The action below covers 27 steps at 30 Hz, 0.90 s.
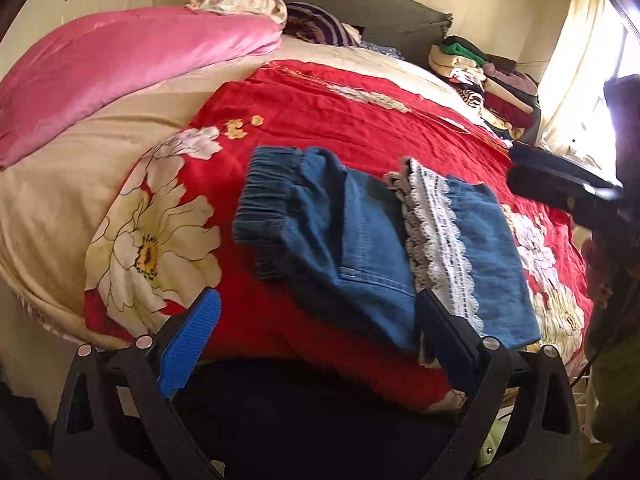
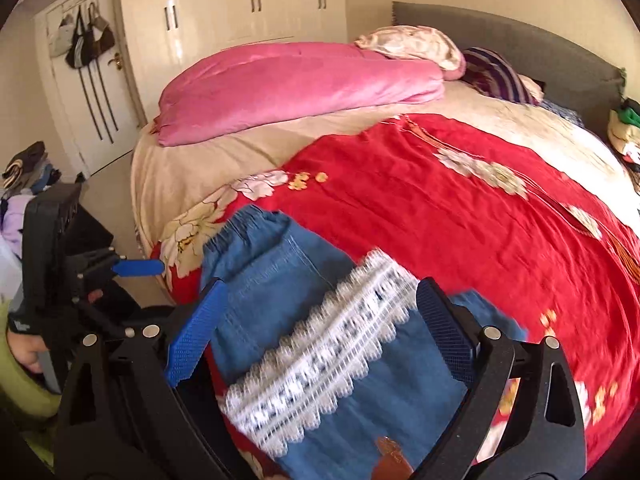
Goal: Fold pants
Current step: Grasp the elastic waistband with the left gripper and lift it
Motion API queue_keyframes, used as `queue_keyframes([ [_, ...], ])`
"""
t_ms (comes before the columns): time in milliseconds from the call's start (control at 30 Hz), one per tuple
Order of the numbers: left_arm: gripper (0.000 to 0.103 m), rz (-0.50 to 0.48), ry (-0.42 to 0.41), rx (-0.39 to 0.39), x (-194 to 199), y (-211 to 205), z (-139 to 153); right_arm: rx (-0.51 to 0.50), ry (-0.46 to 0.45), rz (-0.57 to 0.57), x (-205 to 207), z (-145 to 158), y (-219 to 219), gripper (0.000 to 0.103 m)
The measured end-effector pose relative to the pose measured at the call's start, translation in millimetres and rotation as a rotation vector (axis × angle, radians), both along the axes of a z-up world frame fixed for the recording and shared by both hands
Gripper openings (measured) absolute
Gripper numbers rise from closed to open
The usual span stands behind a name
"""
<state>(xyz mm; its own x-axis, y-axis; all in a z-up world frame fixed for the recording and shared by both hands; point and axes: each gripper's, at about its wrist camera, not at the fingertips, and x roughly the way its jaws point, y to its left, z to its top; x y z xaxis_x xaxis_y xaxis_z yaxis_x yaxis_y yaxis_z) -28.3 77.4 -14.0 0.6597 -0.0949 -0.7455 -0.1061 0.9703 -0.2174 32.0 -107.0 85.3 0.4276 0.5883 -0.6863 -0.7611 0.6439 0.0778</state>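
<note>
Folded pants (image 1: 360,236) crosswise (waistband left) on bedspread (image 1: 360,112)

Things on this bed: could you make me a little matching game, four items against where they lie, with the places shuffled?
Items:
1. denim pants
2. pink quilt
3. white lace band
4. pile of clothes

Places:
A. stacked at the far corner by the window
B. running across the pants' folded-over leg
C. bunched along the wardrobe side, near the headboard
D. flat on the red flowered cover, near the bed's front edge

Pairs: 1-D, 2-C, 3-B, 4-A
</note>
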Motion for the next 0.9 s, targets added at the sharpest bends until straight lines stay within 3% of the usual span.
queue_keyframes([
  [467,0.097,0.040,0.056,-0.023,15.1,16.3,-23.6,-0.075,0.077,0.149,43.5,-21.0,82.5,0.089],
  [767,0.096,0.063,0.044,-0.155,26.1,30.0,-38.4,-0.170,0.163,0.253,56.2,-54.7,139.1,0.089],
  [800,0.093,0.064,0.036,-0.164,26.8,30.8,-39.0,-0.192,0.165,0.264,56.5,-60.0,145.4,0.089],
  [833,0.081,0.065,0.031,-0.169,27.8,31.4,-39.9,-0.206,0.166,0.270,56.5,-63.5,149.1,0.089],
  [900,0.068,0.057,0.028,-0.191,30.4,32.2,-42.4,-0.239,0.172,0.297,54.5,-72.2,158.3,0.083],
])
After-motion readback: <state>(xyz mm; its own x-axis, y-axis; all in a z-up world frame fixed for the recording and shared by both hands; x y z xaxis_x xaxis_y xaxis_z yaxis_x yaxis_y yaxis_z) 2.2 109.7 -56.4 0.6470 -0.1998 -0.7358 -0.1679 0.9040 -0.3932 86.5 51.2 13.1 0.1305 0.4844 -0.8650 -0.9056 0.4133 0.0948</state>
